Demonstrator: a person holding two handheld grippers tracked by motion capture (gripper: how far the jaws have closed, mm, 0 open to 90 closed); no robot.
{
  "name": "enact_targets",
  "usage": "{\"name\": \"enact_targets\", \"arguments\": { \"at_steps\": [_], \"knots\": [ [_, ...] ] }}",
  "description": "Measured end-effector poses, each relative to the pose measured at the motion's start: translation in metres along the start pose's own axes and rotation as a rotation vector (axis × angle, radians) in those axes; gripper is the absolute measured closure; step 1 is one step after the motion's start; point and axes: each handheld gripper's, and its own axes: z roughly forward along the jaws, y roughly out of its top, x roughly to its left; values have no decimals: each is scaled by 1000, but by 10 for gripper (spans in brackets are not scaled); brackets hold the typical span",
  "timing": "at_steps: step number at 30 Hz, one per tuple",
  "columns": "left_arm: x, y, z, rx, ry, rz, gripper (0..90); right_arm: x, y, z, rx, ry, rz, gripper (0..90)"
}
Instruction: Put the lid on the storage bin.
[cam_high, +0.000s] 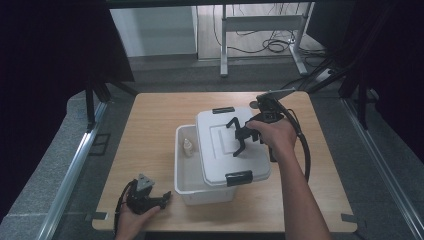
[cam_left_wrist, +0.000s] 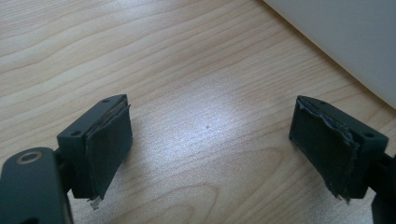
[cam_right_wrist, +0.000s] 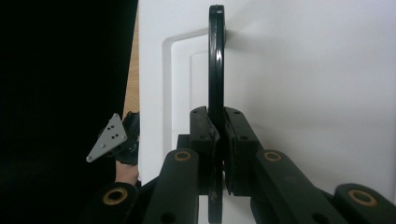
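The white lid (cam_high: 231, 145) sits skewed over the white bin (cam_high: 187, 175), shifted toward my right so the bin's left side stands open with a small bottle (cam_high: 187, 146) inside; my right gripper (cam_high: 240, 136) is clamped on the lid's black handle (cam_right_wrist: 215, 60), which stands upright. My left gripper (cam_high: 159, 198) rests on the table (cam_high: 150, 125) just beside the bin, its 2 jaws wide apart and holding nothing. I judge the step in hand to be moving the lid by its handle, though whether on or off I cannot tell; the next move calls for a level carry.
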Motion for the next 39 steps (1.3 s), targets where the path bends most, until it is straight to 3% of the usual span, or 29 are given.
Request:
{"name": "enact_targets", "arguments": {
  "at_steps": [26, 39],
  "knots": [
    [0, 0, 0, 1, -7, 5, 130, 23, -10, 33, 18, 51, 32, 834],
    [0, 0, 0, 2, -13, 12, 129, 35, -14, 50, 27, 40, 41, 835]
  ]
}}
